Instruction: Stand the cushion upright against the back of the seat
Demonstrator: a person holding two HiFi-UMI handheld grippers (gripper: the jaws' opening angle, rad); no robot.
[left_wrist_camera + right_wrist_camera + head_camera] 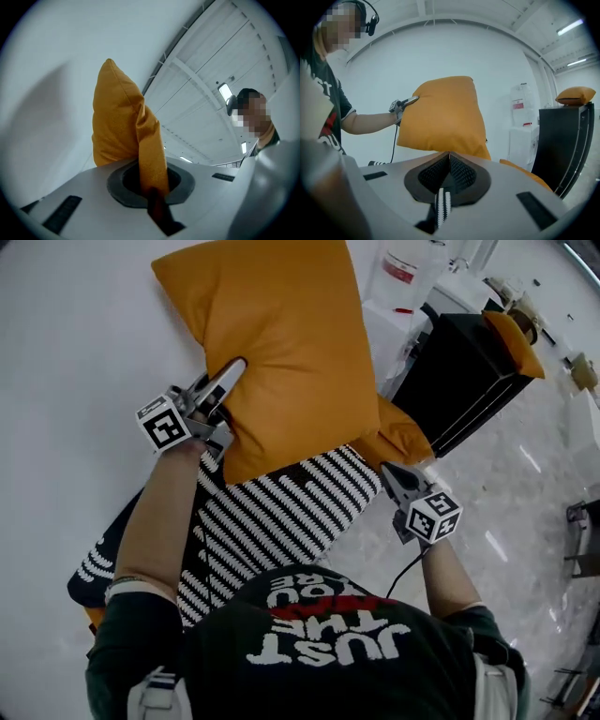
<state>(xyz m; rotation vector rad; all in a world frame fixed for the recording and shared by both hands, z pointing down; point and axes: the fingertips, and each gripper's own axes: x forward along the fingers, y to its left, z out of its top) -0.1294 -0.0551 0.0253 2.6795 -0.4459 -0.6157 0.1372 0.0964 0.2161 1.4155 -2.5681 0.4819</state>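
— Where is the orange cushion [281,334] now?

— It hangs in the air in front of the white wall. The left gripper [230,371] has it by the left edge. In the left gripper view the jaws are closed on a fold of the orange cloth [150,154], and the rest of the cushion stands up above them.

— And the right gripper [389,472]?

— Its jaws are together too, on a narrow piece of black and white striped cloth [443,204]. From the head view this seems to be the corner of the striped cushion [272,512], which lies lower, just before the person.

— Do the two cushions touch?

— The lower edge of the orange one overlaps the striped one in the head view; I cannot tell if they really touch.

— What else is near?

— A second orange cushion [403,439] lies just beside the right gripper. Further right stands a black armchair [459,381], with a third orange cushion [514,338] on its top.
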